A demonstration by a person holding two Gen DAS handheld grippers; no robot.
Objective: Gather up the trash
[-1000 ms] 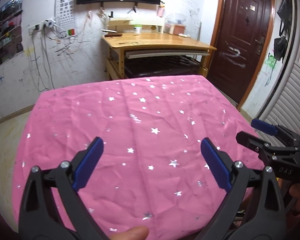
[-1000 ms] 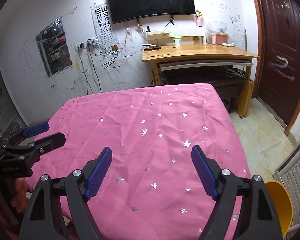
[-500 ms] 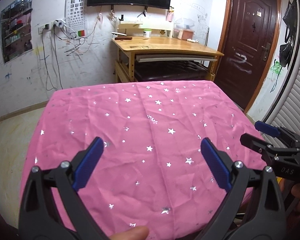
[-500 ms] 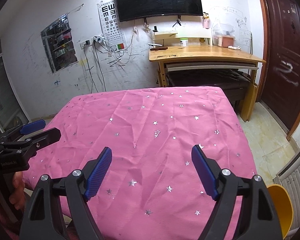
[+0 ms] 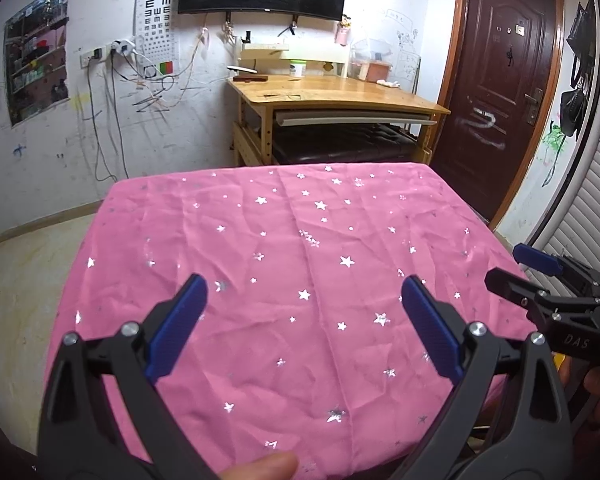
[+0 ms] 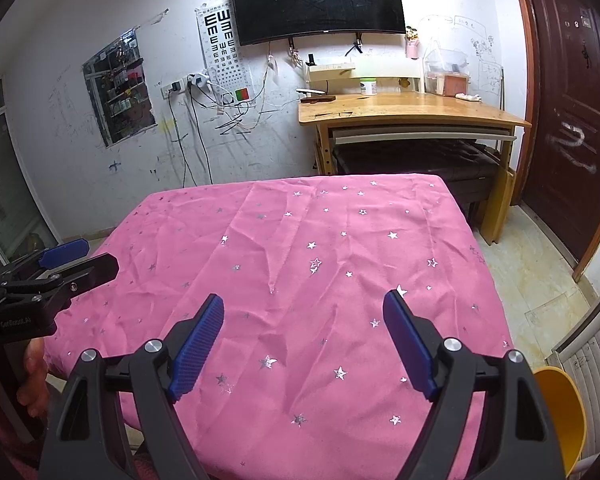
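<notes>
Over the near edge of the table [image 5: 100, 240], which a pink star-printed cloth [image 5: 300, 260] covers, I hold both tongs. My left tongs [image 5: 303, 292] stand wide apart with nothing between the blue pads. My right tongs [image 6: 303, 312] are likewise spread wide and hold nothing. Each pair shows at the side of the other's view. No trash is visible on the cloth from corner to corner. A yellow bin [image 6: 560, 412] sits on the floor just beside the table's near right corner. A wooden desk [image 6: 412, 114] stands beyond the far edge, against the wall.
</notes>
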